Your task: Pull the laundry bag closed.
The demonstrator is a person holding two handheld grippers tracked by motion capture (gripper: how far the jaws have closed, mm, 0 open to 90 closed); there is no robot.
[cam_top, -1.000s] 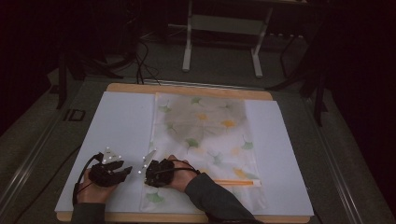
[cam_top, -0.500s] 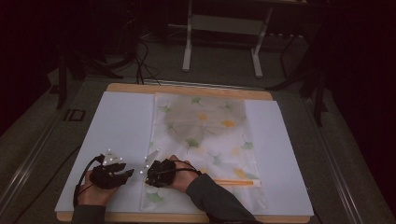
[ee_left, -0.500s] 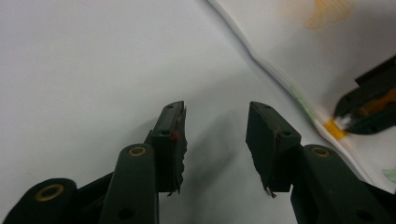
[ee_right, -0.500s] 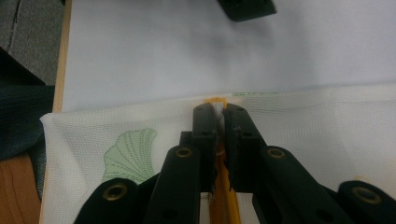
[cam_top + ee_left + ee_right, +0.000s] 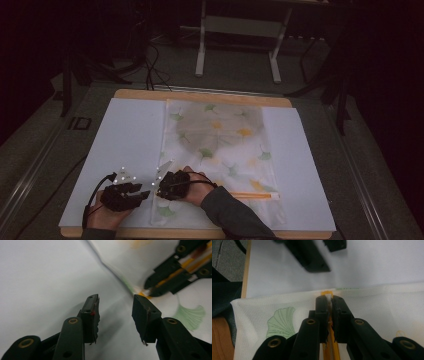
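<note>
Mesh bag [image 5: 220,150] lies flat mid-table. Right gripper [image 5: 328,300] clenched on the orange zipper [image 5: 327,293] at the bag's near-left corner, probably on the pull tab, presumably to run it. Left gripper [image 5: 115,305] released, just beside that corner, likely ready to steady the bag.

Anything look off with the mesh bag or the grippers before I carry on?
Nothing stands out. The mesh bag lies flat on the white sheet; the right gripper pinches its orange zipper end, the left gripper open beside it.
</note>
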